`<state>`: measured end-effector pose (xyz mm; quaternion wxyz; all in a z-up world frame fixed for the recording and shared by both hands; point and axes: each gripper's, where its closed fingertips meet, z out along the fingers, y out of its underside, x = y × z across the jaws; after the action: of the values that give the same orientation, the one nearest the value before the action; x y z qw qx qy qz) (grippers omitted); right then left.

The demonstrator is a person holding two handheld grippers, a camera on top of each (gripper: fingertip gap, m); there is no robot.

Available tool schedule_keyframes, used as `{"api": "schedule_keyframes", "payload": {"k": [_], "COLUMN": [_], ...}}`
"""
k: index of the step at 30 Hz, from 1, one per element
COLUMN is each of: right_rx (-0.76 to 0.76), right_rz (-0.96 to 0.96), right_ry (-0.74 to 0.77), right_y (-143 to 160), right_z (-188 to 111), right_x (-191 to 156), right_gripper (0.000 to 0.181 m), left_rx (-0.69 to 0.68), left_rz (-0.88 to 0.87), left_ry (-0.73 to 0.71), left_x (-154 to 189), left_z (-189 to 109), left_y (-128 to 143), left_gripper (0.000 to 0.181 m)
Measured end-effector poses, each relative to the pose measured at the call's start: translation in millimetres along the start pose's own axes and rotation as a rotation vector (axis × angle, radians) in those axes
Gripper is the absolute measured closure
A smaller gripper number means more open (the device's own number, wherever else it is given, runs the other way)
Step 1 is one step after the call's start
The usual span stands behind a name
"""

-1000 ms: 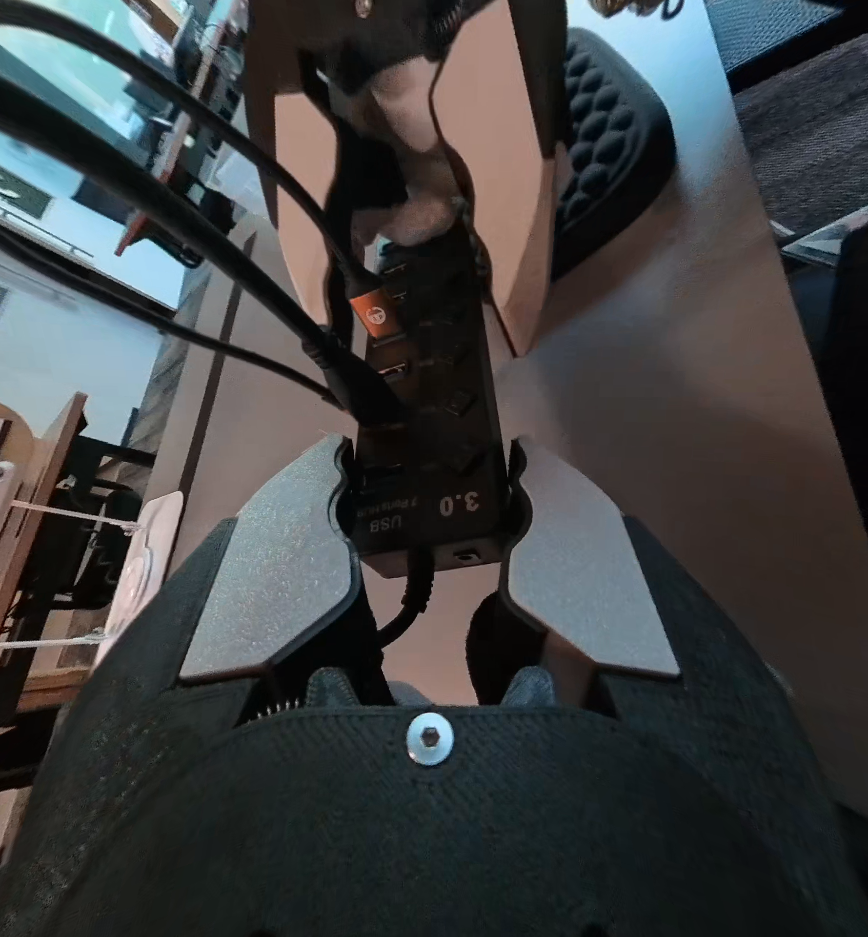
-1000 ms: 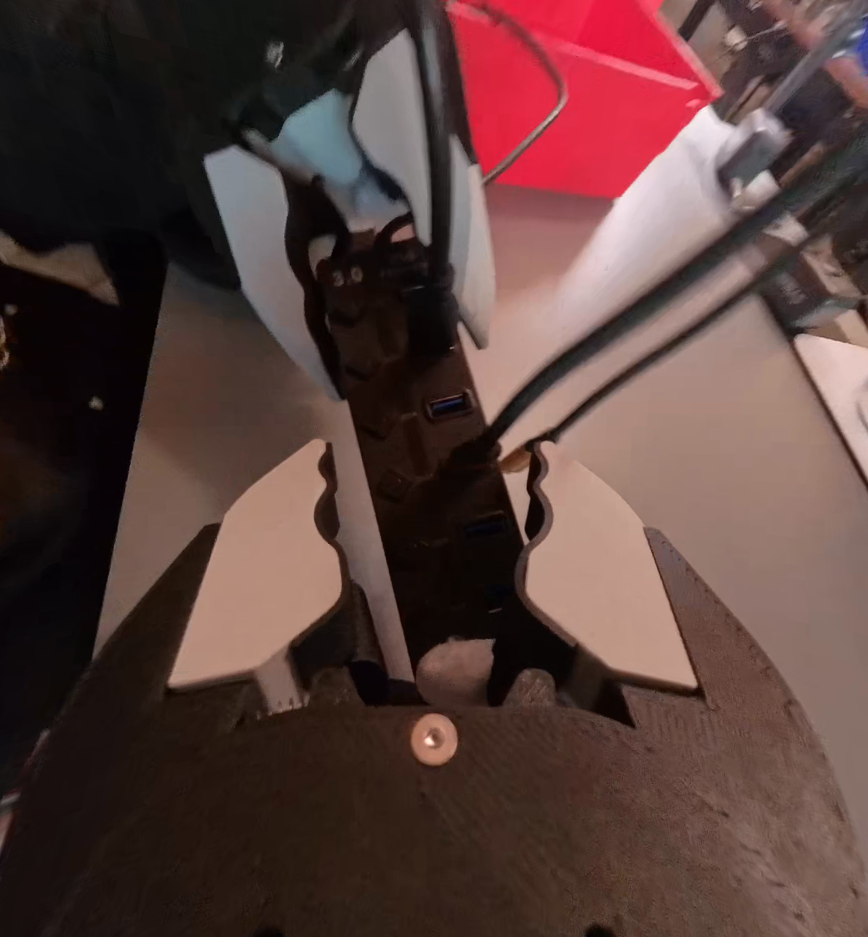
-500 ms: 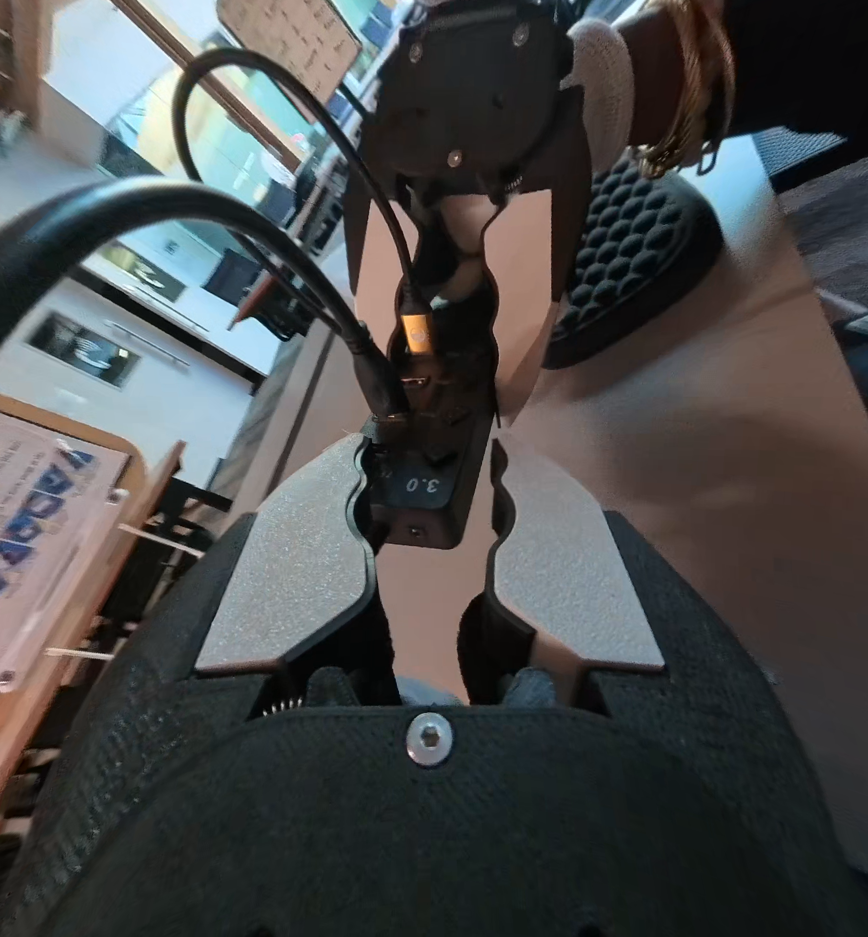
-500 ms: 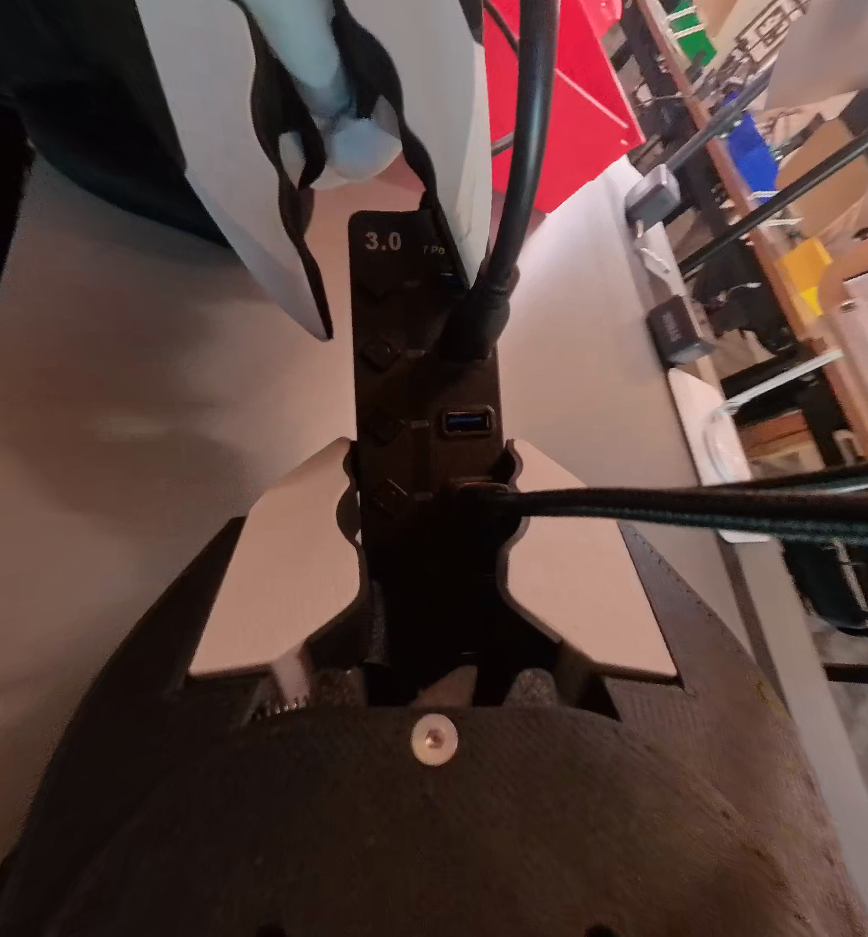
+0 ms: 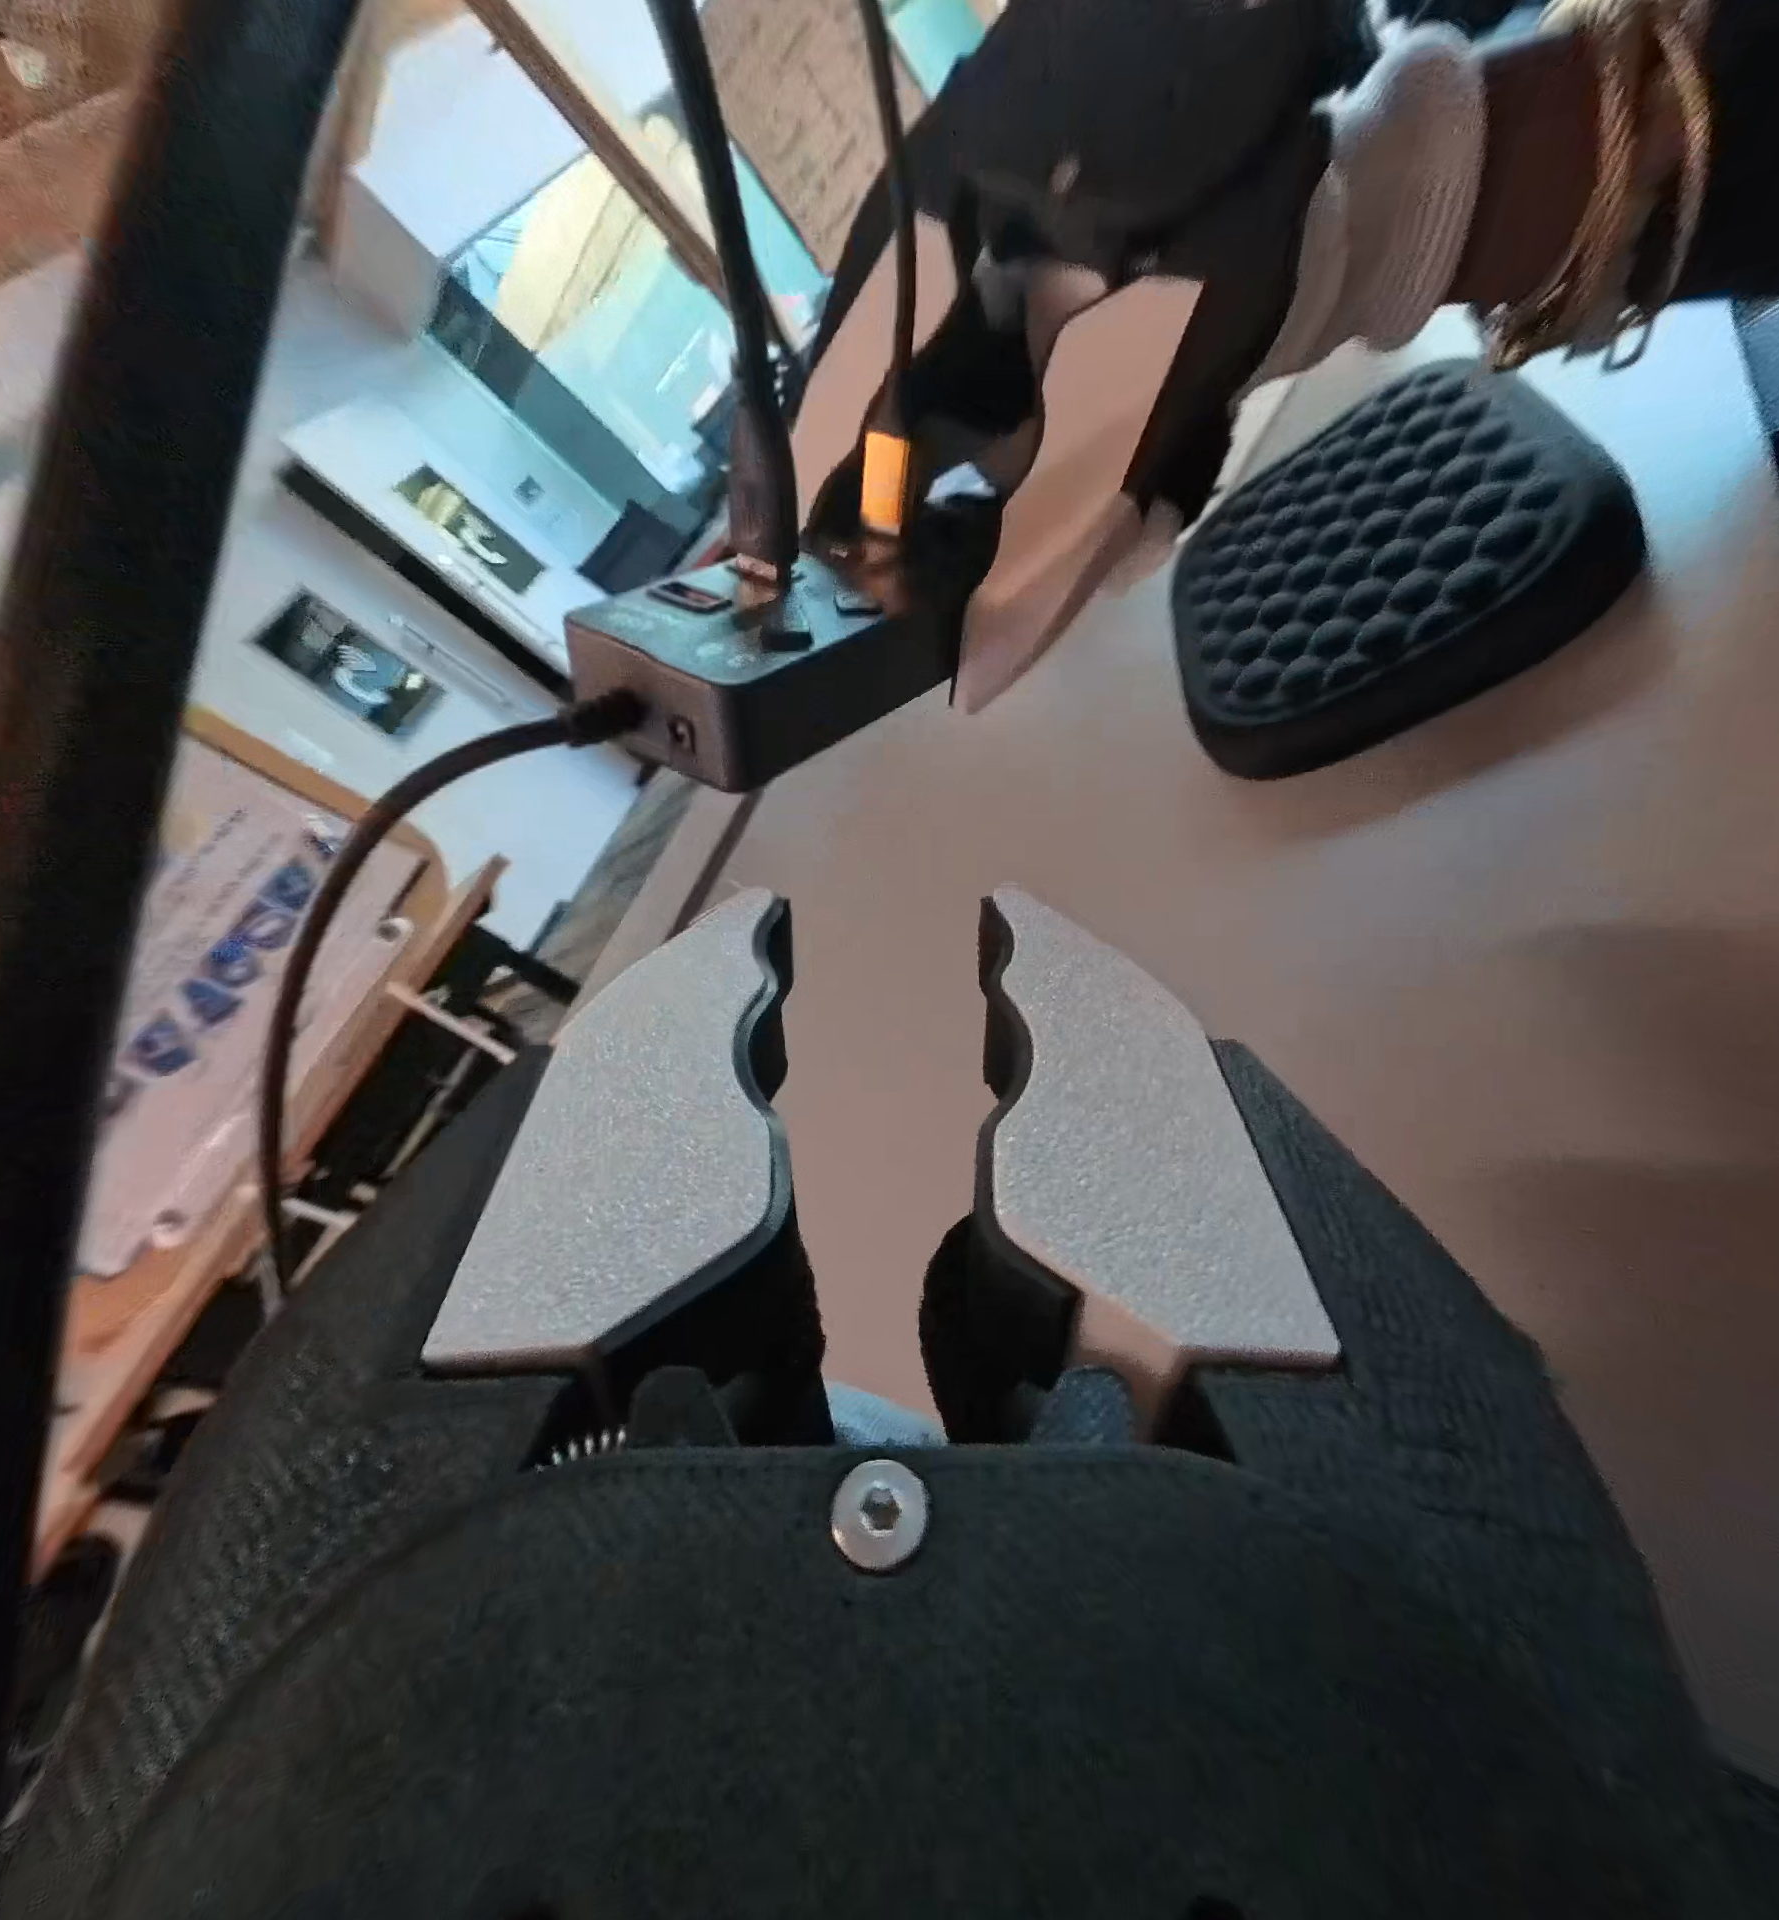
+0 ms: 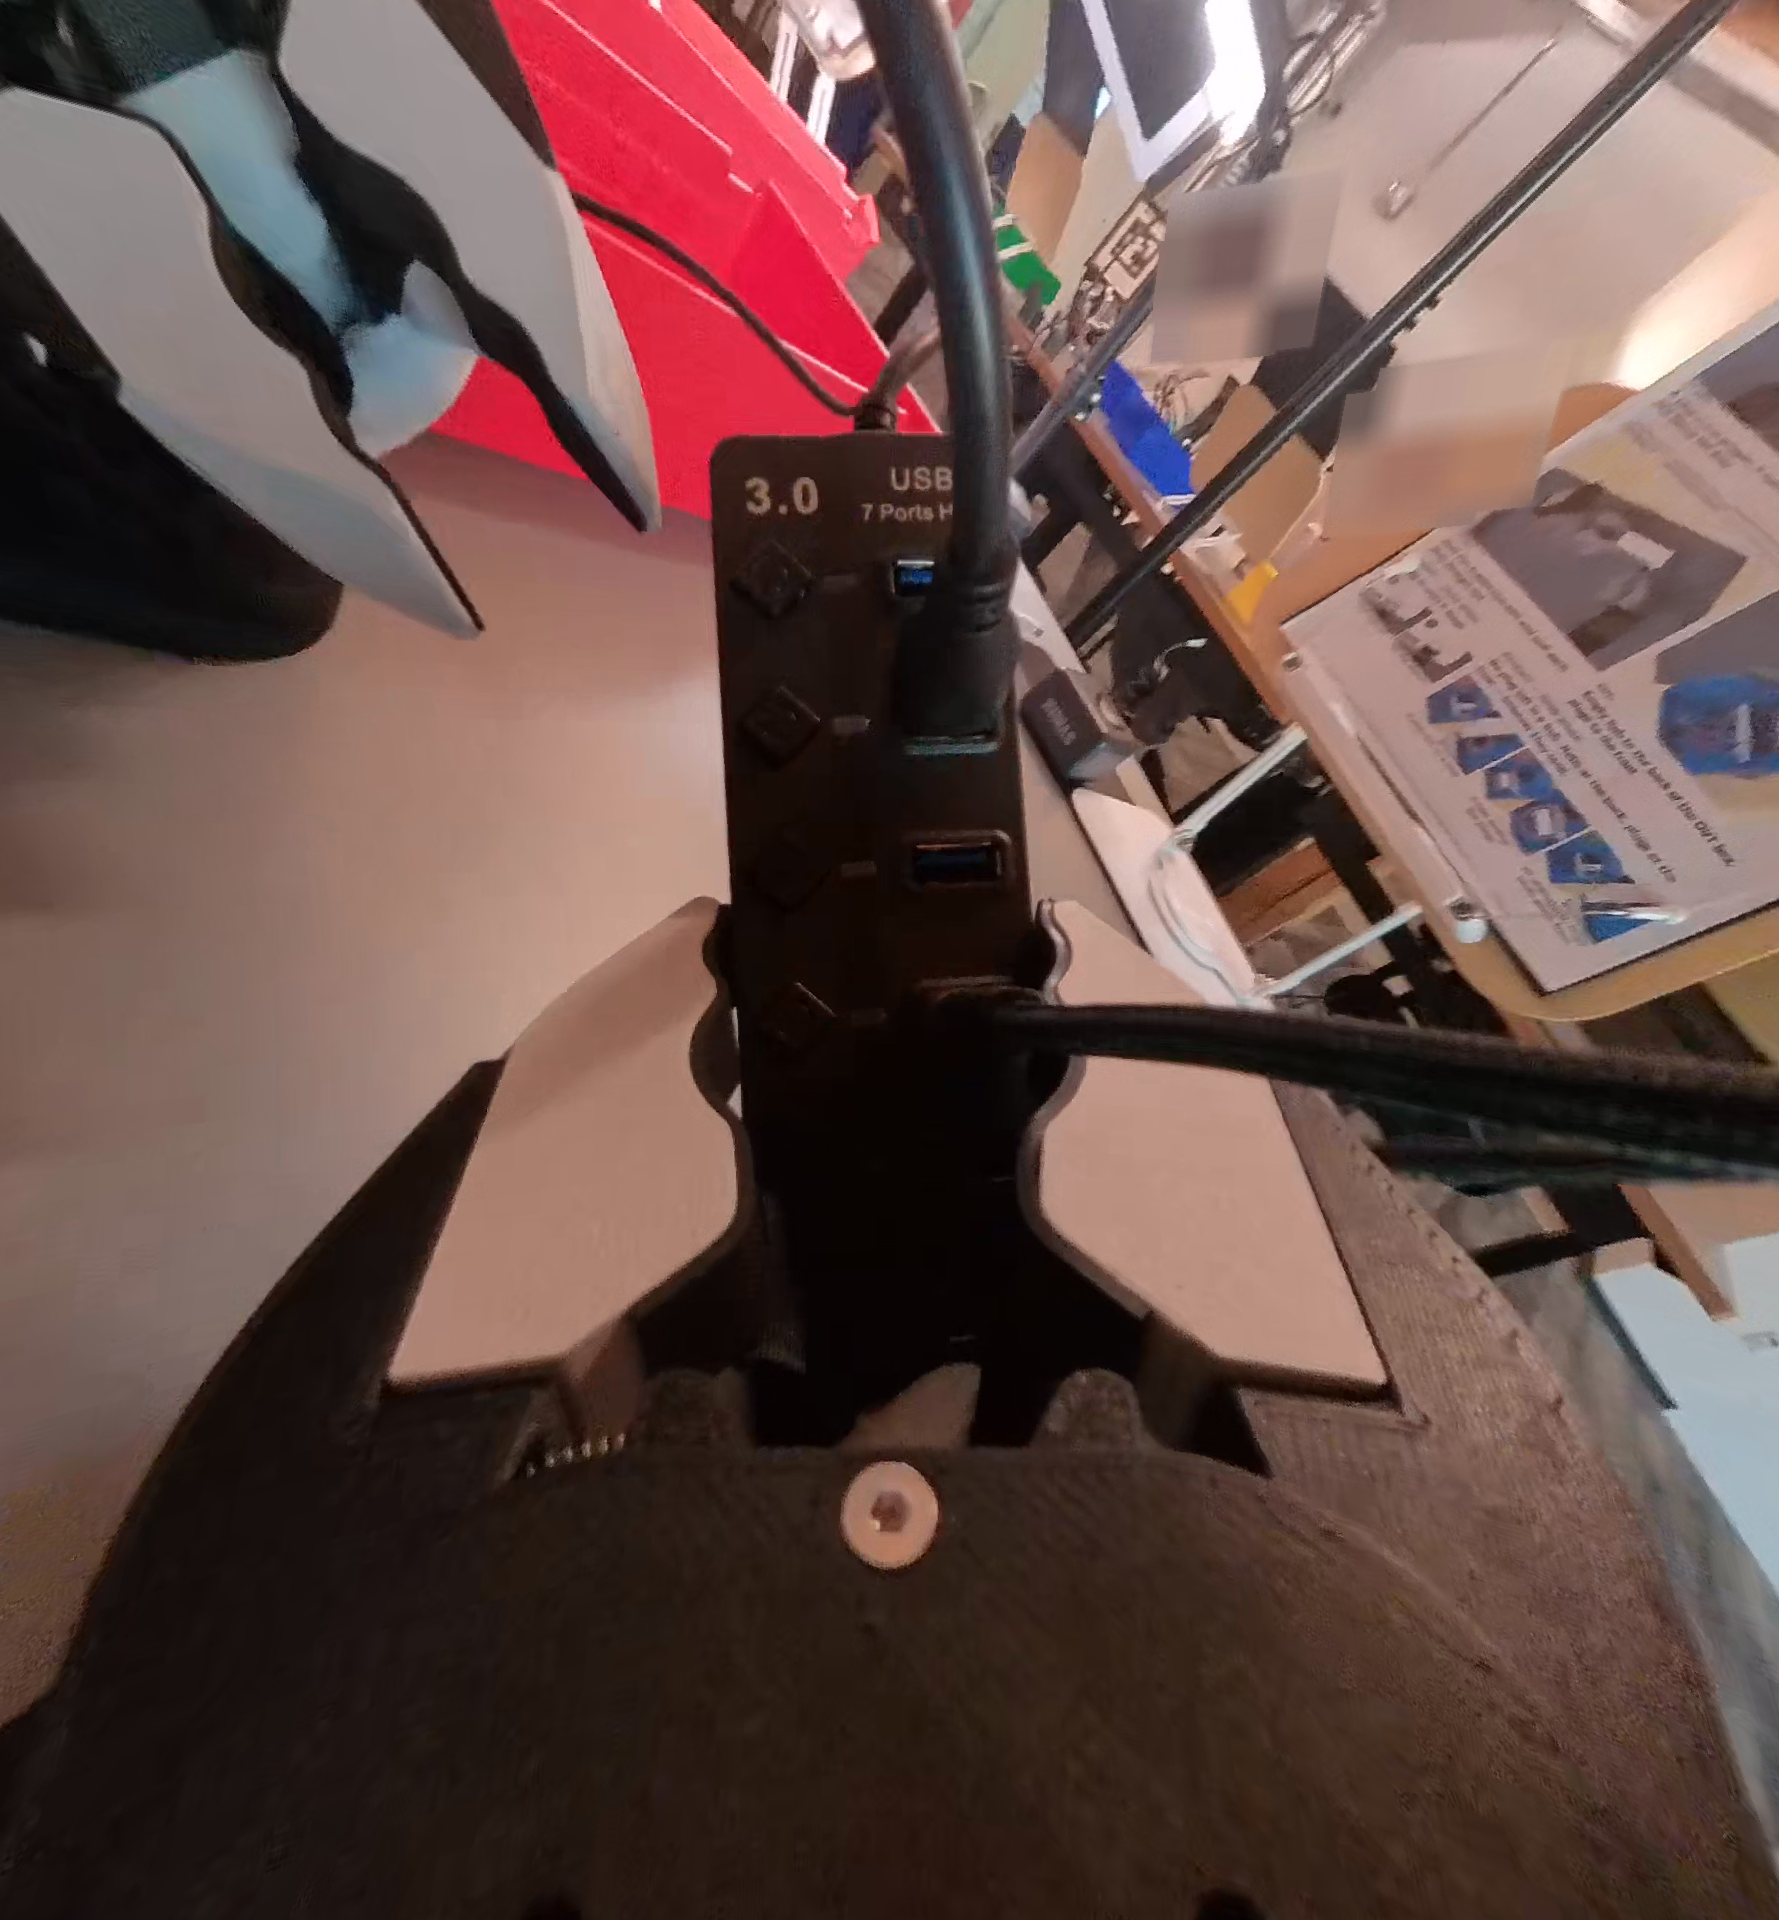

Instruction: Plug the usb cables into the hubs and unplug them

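Where the left gripper was: the left gripper hung low over the table, with its two grey fingers apart and nothing between them.
Where the right gripper was: the right gripper squeezed the long sides of the black hub, which ran back deep between its fingers.
Hub in the left wrist view: the hub was up off the table and well ahead of the left gripper, with its short end facing the camera.
Only in the left wrist view: a thin black cord went into that short end. An orange plug and a black plug stood in the top. The right gripper held the far part, with a gloved hand behind it. A black bumpy pad lay on the table past the hub.
Only in the right wrist view: a woven black cable went in just beside the right finger and ran off to the right. One blue port sat open past it. A thick black cable was plugged in farther along.
Far off in the right wrist view: the left gripper was beyond the hub's far end, up and to the left, not touching it. A red bin sat behind it, and a printed sheet stood at the right.
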<state>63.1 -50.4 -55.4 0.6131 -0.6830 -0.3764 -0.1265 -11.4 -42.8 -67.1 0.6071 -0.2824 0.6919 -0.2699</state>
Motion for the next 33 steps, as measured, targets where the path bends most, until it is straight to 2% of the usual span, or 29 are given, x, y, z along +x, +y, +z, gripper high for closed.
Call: {"api": "schedule_keyframes", "payload": {"k": [3,5,7,8,11,13,14,16,18,20,22,24,26,31,33], "right_rx": [0.038,0.044,0.031,0.024,0.101,0.154,0.144,0.113,0.114,0.121,0.114,0.115,0.119,0.112,0.115], "right_rz": [-0.02,-0.033,-0.033,-0.029,0.101,0.194,0.198,0.171,0.186,0.192,0.195,0.199,0.207,0.203,0.206], "right_ry": [0.008,-0.002,0.0,0.005,-0.001,-0.013,-0.012,-0.009,-0.03,-0.039,-0.046,-0.048,-0.05,-0.063,-0.068], "right_y": [-13,-17,-17,-16,-23,-24,-21,-14,-13,-13,-10,-10,-11,-10,-9], "right_z": [-3,-3,-3,-2,-4,-8,-9,-9,-7,-5,-4,-5,-6,-7,-6], "right_x": [0,-3,-4,-3,2,8,10,10,7,5,4,5,5,4,3], "right_gripper": [0.127,0.127,0.127,0.127,0.127,0.127,0.126,0.126,0.125,0.125,0.127,0.124,0.127,0.127,0.127], "left_rx": [-0.063,-0.221,-0.427,-0.478,-0.668,-0.673,-0.624,-0.484,-0.389,-0.395,-0.505,-0.615,-0.64,-0.772,-0.776], "left_rz": [0.054,0.093,0.107,0.121,-0.12,-0.22,-0.267,-0.283,-0.288,-0.319,-0.32,-0.319,-0.325,-0.251,-0.224], "left_ry": [-0.177,-0.194,-0.106,0.012,0.293,0.435,0.46,0.339,0.068,-0.219,-0.344,-0.425,-0.433,-0.47,-0.547], "left_x": [-16,-13,2,15,43,64,66,42,-6,-53,-68,-76,-78,-82,-94], "left_z": [-11,-24,-46,-56,-91,-108,-113,-116,-127,-153,-180,-197,-196,-191,-196], "left_y": [1,17,44,51,70,69,64,51,43,51,73,95,108,146,146], "left_gripper": [0.157,0.157,0.158,0.162,0.157,0.156,0.156,0.155,0.155,0.151,0.144,0.14,0.142,0.166,0.176]}}
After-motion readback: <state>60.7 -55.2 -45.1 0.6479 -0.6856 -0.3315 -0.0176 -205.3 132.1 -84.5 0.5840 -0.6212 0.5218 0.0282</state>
